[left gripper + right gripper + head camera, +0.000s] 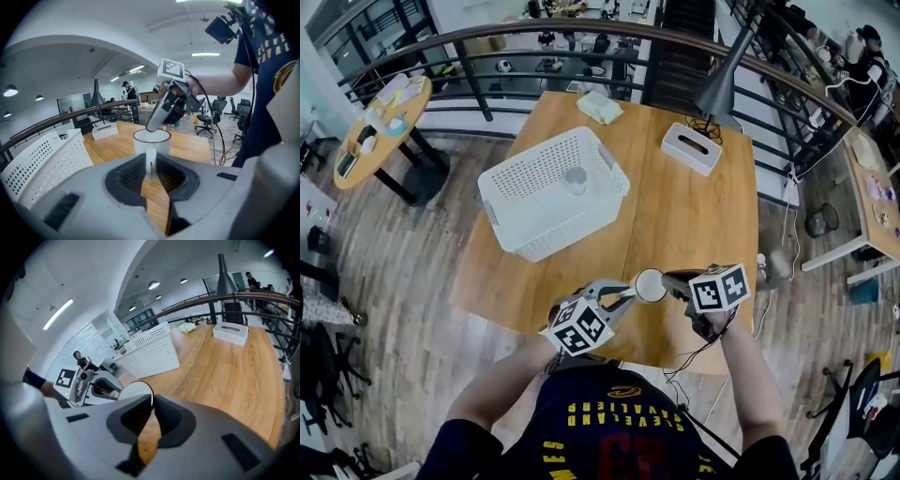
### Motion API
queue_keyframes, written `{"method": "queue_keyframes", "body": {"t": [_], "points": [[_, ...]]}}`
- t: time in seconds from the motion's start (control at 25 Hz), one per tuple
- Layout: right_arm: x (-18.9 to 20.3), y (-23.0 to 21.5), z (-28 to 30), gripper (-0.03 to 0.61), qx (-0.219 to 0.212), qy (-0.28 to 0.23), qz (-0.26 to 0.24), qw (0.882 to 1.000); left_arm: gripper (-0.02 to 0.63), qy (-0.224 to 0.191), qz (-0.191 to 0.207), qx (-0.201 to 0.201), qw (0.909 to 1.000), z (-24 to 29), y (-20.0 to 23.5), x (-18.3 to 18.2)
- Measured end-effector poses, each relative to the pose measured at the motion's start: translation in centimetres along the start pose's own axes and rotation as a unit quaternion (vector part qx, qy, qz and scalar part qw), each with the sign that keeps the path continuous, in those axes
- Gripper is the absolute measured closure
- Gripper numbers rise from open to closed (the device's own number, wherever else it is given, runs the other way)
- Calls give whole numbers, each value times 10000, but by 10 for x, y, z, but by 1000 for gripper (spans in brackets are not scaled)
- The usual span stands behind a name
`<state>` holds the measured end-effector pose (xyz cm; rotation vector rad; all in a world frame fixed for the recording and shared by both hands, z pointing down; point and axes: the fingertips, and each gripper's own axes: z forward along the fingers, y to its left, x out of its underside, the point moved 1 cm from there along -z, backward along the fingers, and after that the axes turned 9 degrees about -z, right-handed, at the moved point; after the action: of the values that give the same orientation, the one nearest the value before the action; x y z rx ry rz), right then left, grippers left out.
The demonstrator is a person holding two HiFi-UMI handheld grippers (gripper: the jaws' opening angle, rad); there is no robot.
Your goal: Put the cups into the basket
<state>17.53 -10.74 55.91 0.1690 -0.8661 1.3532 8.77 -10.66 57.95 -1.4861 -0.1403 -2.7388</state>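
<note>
Right now both claws grip 1 white ceramic cup with a side handle, held in the air above the near edge of the rectangular light-wood table. The left gripper has its 2 jaws nearly together, pinched on the cup's loop handle, which the left gripper view shows plainly. The right gripper comes in from the opposite side. Its jaws are all but closed on the thin wall of the cup at the rim, with 1 pad inside and 1 outside. The cup sits upright between the 2 marker cubes.

Well apart from it, toward the far left of the table, stands the white perforated plastic basket. Inside it 1 pale cup already stands upright. Beyond the basket, near the table's far edge, lies a crumpled pale cloth. To the right of that is a white rectangular tissue box with a slot in its top. A round wooden side table stands on the floor off to the left.
</note>
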Motion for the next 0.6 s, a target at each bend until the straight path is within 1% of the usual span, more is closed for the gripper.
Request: {"method": "queue_keyframes", "body": {"t": [0.12, 0.28, 0.36, 0.48, 0.6], "points": [[-11, 9, 4, 549, -186, -93, 24, 9998, 540, -24, 83, -19, 10000, -15, 8, -3], [-32, 19, 10, 551, -238, -215, -110, 9994, 540, 42, 237, -191, 9995, -32, 22, -9], [-45, 23, 12, 551, -226, -253, -200, 9992, 540, 27, 139, -253, 9996, -40, 30, -13], [-66, 30, 12, 551, -230, -342, -312, 9987, 540, -12, -90, -230, 9997, -52, 40, -20], [-86, 37, 10, 551, -332, -494, -273, 9979, 540, -63, -157, -160, 9997, -66, 52, -30]]}}
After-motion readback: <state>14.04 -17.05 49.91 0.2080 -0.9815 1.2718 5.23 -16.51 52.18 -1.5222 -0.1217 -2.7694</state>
